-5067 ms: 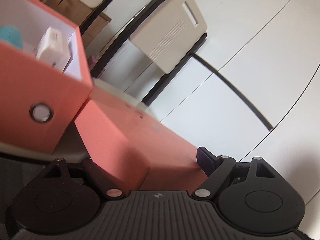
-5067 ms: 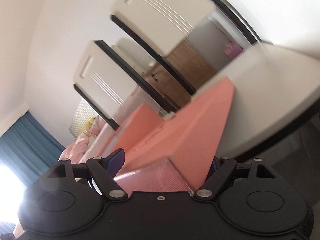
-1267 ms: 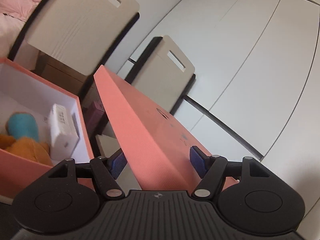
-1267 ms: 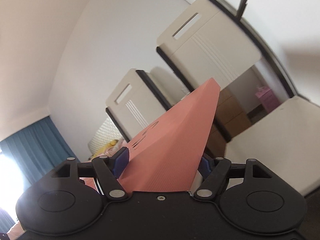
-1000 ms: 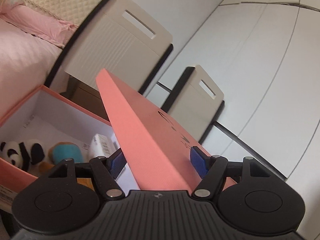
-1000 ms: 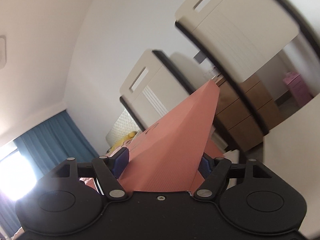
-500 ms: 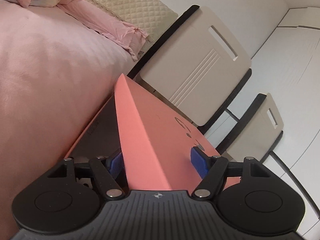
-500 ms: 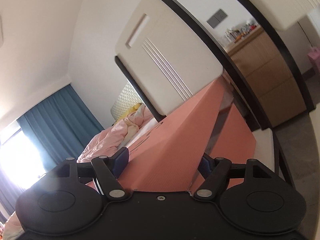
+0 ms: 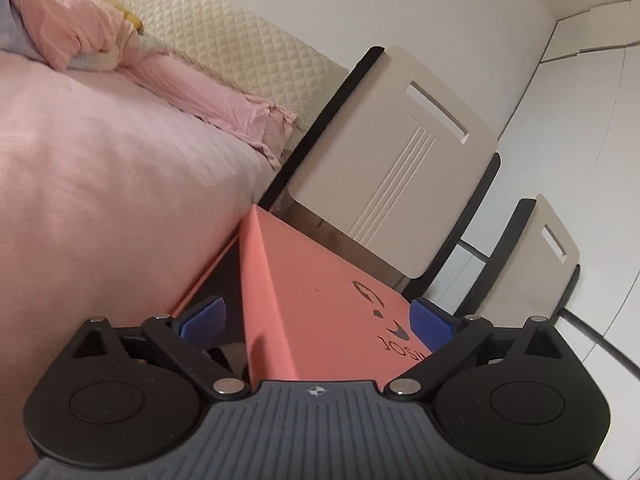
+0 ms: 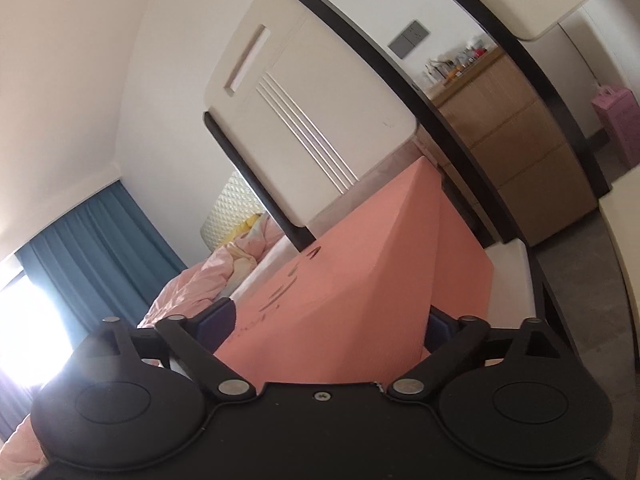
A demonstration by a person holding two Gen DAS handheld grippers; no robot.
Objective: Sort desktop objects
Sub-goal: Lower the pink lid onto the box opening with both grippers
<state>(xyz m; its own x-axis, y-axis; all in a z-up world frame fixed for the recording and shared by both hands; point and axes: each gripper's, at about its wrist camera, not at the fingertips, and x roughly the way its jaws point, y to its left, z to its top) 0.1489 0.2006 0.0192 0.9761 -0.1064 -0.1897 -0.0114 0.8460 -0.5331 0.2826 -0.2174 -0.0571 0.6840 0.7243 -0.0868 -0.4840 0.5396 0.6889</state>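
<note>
A salmon-pink box lid (image 9: 320,312) with a dark printed logo lies over the matching pink box (image 10: 464,256), covering its contents. My left gripper (image 9: 316,320) straddles one end of the lid; its blue pads stand apart from the lid's edge, so the jaws look open. My right gripper (image 10: 328,320) straddles the other end of the lid (image 10: 340,292), with its pads close against the lid's sides.
A bed with pink bedding (image 9: 100,168) and a quilted cream headboard (image 9: 240,52) lies left. Two cream chairs with black frames (image 9: 396,160) stand behind the box. A wooden drawer unit (image 10: 520,148) and blue curtains (image 10: 92,248) are in the right wrist view.
Both grippers carried the lid from beside the open box over it and lowered it on, hiding the toys inside. The left gripper's pads have since spread away from the lid.
</note>
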